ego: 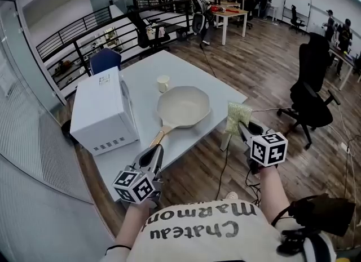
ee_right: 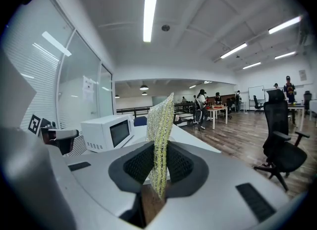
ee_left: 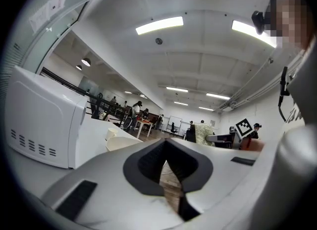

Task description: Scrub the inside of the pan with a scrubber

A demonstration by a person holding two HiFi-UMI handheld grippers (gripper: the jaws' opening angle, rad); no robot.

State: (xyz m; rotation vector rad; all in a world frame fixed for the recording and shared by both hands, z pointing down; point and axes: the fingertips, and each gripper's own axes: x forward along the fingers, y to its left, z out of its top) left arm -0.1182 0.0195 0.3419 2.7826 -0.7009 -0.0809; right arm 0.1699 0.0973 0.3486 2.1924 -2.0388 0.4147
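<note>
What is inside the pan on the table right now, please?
Nothing that the head view shows: the pan looks bare inside, though its near rim hides a sliver of the inner wall. The scrubber is outside it, clamped in the right gripper.

The head view looks steeply down from above the bench's (ego: 144, 97) near edge, with the microwave (ego: 104, 111) to the left. The left gripper view sits low and close beside the microwave's vented side and faces level across the benchtop. The right gripper view looks from off the bench, on the microwave's door side and farther away, back toward that door. All three views share the microwave. Each gripper view also catches the other's marker cube, on the right gripper (ego: 240, 127) and the left gripper (ego: 156, 150).
</note>
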